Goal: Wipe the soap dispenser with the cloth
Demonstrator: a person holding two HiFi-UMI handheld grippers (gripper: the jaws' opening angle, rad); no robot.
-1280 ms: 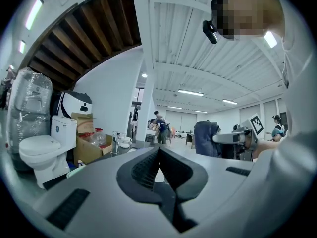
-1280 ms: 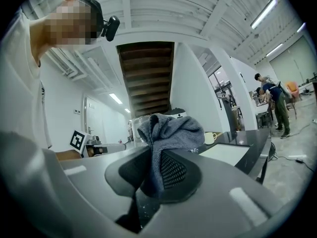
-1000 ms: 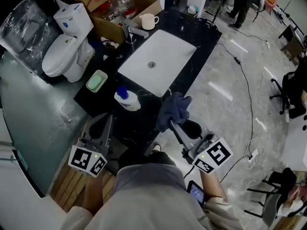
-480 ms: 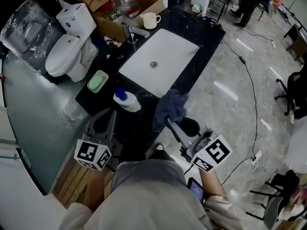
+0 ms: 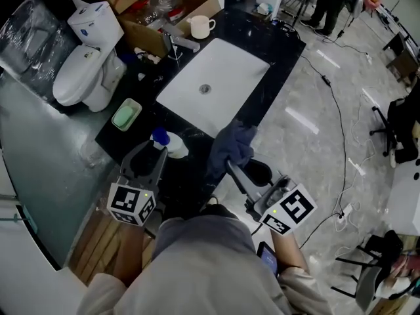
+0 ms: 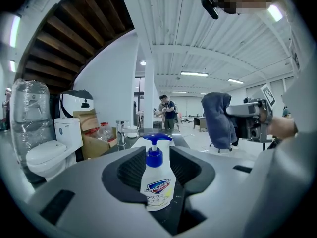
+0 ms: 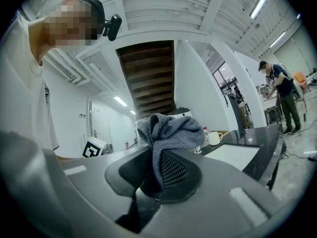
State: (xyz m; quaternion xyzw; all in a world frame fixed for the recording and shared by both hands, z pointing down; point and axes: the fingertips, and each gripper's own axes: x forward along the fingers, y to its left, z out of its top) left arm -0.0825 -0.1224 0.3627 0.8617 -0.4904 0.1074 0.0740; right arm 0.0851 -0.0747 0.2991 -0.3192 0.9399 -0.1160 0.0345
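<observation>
The soap dispenser (image 5: 172, 146), a white bottle with a blue pump, stands on the black counter (image 5: 190, 169) near its front edge. My left gripper (image 5: 152, 157) has reached it. In the left gripper view the dispenser (image 6: 158, 182) stands upright between the jaws of that gripper (image 6: 159, 158), which are opening, and gaps show on both sides. My right gripper (image 5: 230, 166) is shut on a bunched grey-blue cloth (image 5: 233, 147) and holds it above the counter edge, right of the dispenser. The cloth (image 7: 166, 133) hangs over the jaws of the right gripper (image 7: 157, 170).
A white sink basin (image 5: 216, 77) with a faucet (image 5: 180, 42) lies behind, and a mug (image 5: 200, 26) stands at the back. A green soap dish (image 5: 126, 115) sits left of the dispenser. A toilet (image 5: 82, 71) and a cardboard box (image 5: 197, 5) stand beyond the counter. Cables cross the floor to the right.
My left gripper has moved forward to the soap dispenser, and its jaws have gone from shut to wide open around the bottle. The right gripper still holds the cloth, shifted slightly.
</observation>
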